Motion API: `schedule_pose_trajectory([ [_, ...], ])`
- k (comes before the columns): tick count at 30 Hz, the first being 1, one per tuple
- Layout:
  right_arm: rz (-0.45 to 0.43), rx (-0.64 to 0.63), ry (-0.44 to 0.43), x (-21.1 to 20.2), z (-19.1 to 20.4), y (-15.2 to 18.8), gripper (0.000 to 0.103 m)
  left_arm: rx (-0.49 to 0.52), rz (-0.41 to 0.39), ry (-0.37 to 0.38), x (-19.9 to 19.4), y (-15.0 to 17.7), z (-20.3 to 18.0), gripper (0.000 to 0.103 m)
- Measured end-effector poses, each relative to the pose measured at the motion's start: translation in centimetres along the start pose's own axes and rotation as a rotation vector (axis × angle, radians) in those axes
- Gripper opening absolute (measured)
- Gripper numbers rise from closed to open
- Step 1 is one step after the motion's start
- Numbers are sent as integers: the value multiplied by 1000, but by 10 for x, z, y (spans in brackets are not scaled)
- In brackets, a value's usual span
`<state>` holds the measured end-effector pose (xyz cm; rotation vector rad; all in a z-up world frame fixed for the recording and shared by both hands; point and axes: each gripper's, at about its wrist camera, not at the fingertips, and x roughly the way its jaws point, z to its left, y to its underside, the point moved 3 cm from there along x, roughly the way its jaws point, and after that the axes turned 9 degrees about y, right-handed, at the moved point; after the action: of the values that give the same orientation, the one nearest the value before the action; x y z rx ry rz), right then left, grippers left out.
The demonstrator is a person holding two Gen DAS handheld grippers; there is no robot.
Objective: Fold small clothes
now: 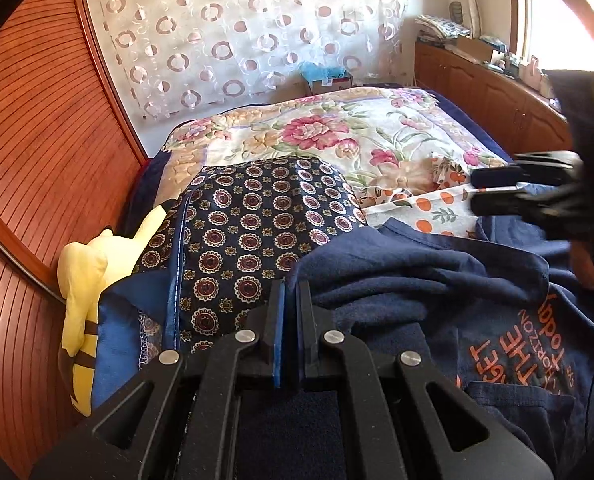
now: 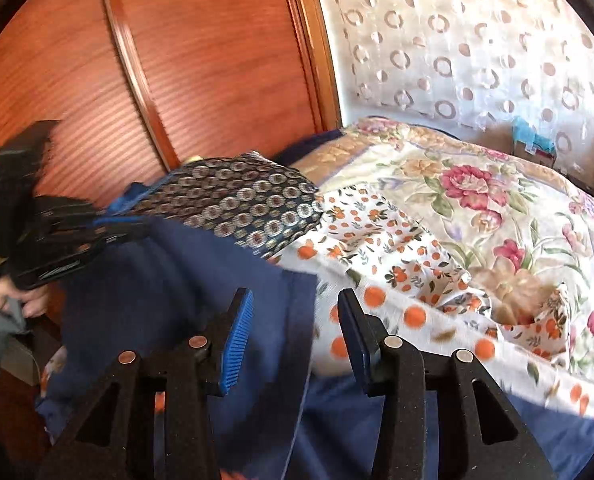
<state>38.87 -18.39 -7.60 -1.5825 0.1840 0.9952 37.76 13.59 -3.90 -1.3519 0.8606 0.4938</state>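
A navy blue T-shirt (image 1: 417,276) with orange lettering lies rumpled on the bed; it also shows in the right wrist view (image 2: 169,280). My left gripper (image 1: 291,292) is shut on an edge of the navy T-shirt and lifts it; it shows blurred at the left of the right wrist view (image 2: 129,226). My right gripper (image 2: 293,308) is open and empty, over the T-shirt's edge, with white orange-print clothes (image 2: 393,264) just beyond. It shows at the right of the left wrist view (image 1: 477,188), over those clothes (image 1: 429,208).
A dark pillow with a medallion print (image 1: 257,216) lies behind the T-shirt. A yellow plush toy (image 1: 85,300) sits by the wooden wardrobe (image 1: 37,160). The floral bedspread (image 1: 337,136) covers the bed. A low wooden cabinet (image 1: 489,92) runs along the right.
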Motion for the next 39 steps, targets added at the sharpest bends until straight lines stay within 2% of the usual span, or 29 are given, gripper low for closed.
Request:
schedule_pose_trajectory([
  [4, 124, 11, -31, 41, 9, 1, 46, -2, 3, 0, 0, 0, 0, 6],
  [12, 184, -19, -19, 96, 14, -5, 45, 4, 10, 13, 2, 4, -5, 6],
  [14, 183, -60, -10, 96, 17, -11, 42, 5, 11, 16, 4, 4, -3, 6],
  [16, 184, -73, -5, 96, 21, -13, 31, 3, 11, 16, 4, 4, -3, 6],
  [18, 200, -72, -17, 89, 21, -16, 6, 0, 10, 14, 5, 4, -3, 6],
  [19, 203, -67, -27, 79, 22, -16, 4, -1, 9, 13, 5, 4, -3, 6],
  [21, 178, -51, -46, 68, 18, -19, 4, -3, 5, 8, 5, 1, -4, 6],
  [26, 21, -16, -88, 10, 16, -36, 3, 5, -12, -11, 3, -11, 0, 6],
  [32, -123, -56, -120, -66, 36, -49, 3, -14, -68, -28, 3, -39, 6, 6],
  [36, -168, -76, -157, -100, 53, -41, 3, -32, -119, -38, 0, -52, 10, 6],
  [39, -169, -97, -191, -109, 66, -24, 3, -48, -147, -34, -7, -54, 15, 6],
])
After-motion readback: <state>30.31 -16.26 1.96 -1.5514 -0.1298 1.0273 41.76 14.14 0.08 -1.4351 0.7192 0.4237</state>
